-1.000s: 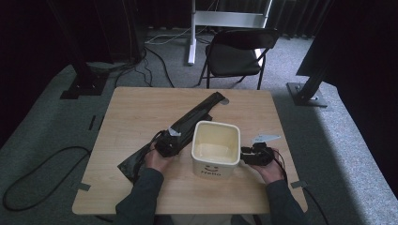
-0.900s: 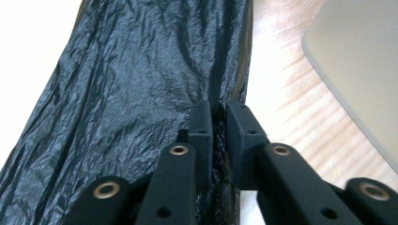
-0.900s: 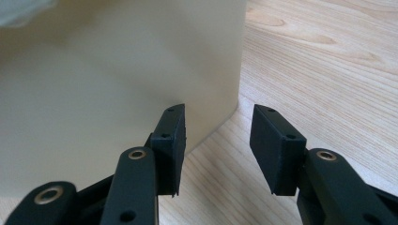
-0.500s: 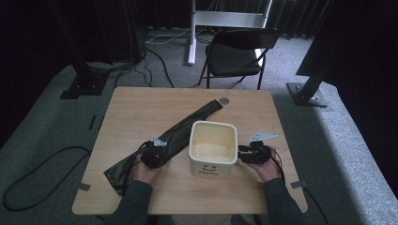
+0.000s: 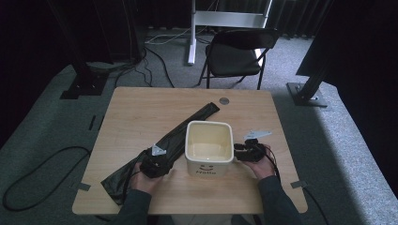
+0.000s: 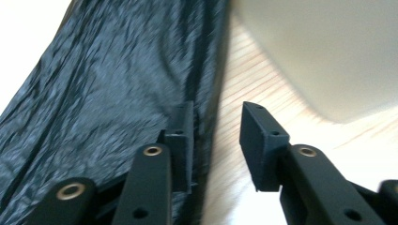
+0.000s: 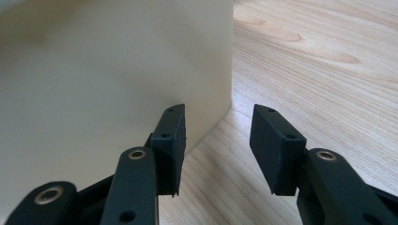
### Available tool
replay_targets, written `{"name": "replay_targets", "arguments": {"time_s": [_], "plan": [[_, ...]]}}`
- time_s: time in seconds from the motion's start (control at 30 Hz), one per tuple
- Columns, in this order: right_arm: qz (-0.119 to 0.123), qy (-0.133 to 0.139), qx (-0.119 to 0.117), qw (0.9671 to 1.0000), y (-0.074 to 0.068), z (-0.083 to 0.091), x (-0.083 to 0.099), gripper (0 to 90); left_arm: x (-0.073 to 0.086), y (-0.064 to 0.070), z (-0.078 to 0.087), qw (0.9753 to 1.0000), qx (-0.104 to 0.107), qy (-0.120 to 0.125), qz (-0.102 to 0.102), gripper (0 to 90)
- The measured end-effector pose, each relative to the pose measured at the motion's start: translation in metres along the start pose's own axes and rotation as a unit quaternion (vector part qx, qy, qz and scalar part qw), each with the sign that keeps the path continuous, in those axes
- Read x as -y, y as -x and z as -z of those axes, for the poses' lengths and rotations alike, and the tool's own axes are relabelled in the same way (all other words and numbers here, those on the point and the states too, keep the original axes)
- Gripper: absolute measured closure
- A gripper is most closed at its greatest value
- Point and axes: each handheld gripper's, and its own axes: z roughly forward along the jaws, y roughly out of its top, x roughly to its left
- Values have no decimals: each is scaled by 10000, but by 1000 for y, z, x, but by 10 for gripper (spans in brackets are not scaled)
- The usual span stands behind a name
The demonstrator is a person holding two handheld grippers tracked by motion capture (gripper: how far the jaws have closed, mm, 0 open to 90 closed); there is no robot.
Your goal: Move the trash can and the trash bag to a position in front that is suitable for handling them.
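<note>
Dark studio floor with grey carpet surrounds a light wooden worktop [image 5: 141,112]. Cream square bin [image 5: 209,146] stands upright near the front middle of the worktop, open top up, "Hello" lettering on the wall facing the person. Black plastic bag [image 5: 187,126], folded into a long strip, lies diagonally on the worktop from front left toward the far centre, passing just beside the bin's left wall.

Left claw [image 5: 157,163] sits over the bag's near portion, left of the bin. Left gripper view: jaws parted by a moderate gap, nothing between them; one jaw rests over the bag [image 6: 117,84], the other over bare wood, bin wall [image 6: 328,51] close ahead.

Right claw [image 5: 241,152] is at the bin's right wall. Right gripper view: jaws likewise parted, gripping nothing; one jaw lies close against the bin [image 7: 108,75], contact not certain, the other over bare wood.

Folding chair [image 5: 237,54] stands behind the worktop; cables trail across the floor.
</note>
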Motion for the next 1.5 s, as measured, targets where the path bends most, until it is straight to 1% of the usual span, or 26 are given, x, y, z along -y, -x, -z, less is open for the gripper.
{"name": "replay_targets", "arguments": {"time_s": [0.07,0.1,0.13,0.2,0.27,0.33,0.47,0.57,0.7,0.93,1.03,1.1,1.23,1.5], "plan": [[26,25,-1,10000,0,2,0,551,-3,7,-1,9998,111,83,-119,621],[59,8,45,10000,1,4,0,551,-4,9,-1,9997,130,107,-161,615],[70,9,89,9999,1,5,0,550,-5,12,-3,9995,166,109,-244,613],[54,48,122,9999,2,9,-1,552,-5,16,-6,9993,188,86,-321,607],[29,84,176,9998,4,14,-2,554,-5,18,-7,9991,209,69,-355,605],[72,104,215,9997,3,18,-4,560,-6,19,-8,9989,235,53,-396,605],[128,129,242,9995,1,24,-8,575,-5,19,-7,9989,293,62,-363,605],[128,134,191,9996,-1,26,-10,589,-4,19,-6,9987,351,67,-358,605],[156,100,209,9996,-3,28,-13,597,-2,19,-6,9986,350,41,-385,604],[175,194,292,9992,-3,35,-21,581,3,17,-5,9989,313,42,-355,604],[160,211,317,9991,-2,37,-24,579,5,18,-4,9987,320,50,-389,603],[180,219,330,9991,-1,38,-25,577,5,18,-4,9985,373,85,-386,603],[190,202,367,9989,-1,38,-27,567,7,18,-4,9984,391,89,-408,597],[200,161,395,9989,0,37,-27,561,8,15,-4,9986,365,98,-370,597]]}}
